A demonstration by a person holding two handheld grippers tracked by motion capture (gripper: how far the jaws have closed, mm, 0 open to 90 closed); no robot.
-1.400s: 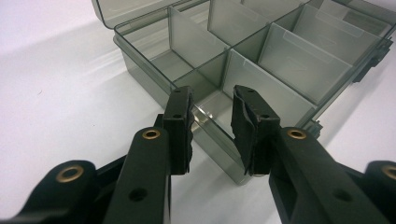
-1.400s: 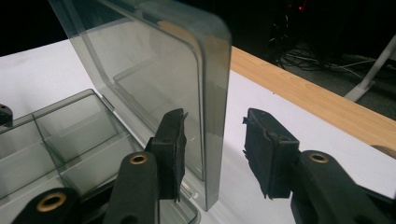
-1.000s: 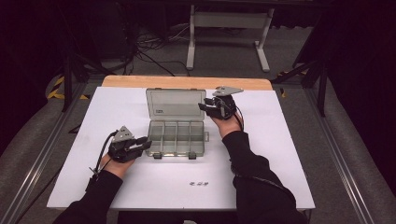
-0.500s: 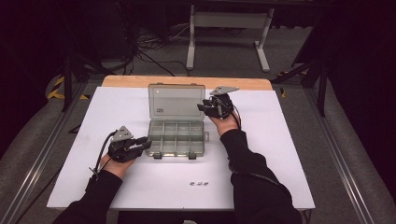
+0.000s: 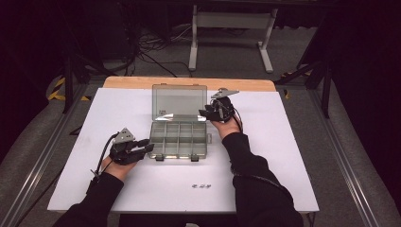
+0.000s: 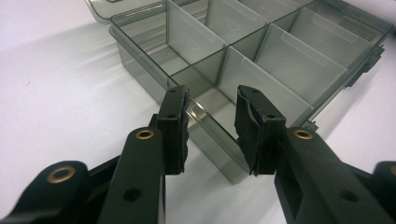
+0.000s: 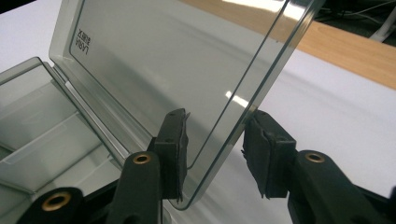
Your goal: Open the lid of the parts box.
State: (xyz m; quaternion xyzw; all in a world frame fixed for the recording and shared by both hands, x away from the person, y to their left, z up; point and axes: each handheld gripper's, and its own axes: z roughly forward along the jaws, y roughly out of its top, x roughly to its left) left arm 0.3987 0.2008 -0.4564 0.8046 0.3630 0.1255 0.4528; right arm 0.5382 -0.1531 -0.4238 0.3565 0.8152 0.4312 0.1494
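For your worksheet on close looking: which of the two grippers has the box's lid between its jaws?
The right gripper: its jaws straddle the raised lid. The left gripper straddles the box's near-left corner wall.

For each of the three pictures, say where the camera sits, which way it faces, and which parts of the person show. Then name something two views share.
High view: above the person's side, facing forward and down on the table; forearms, left tool, right tool.
Left gripper view: on the left tool, facing the organizer box; its two jaws.
Right gripper view: on the right tool, facing the box's lid; its two jaws.
Shared: the box.
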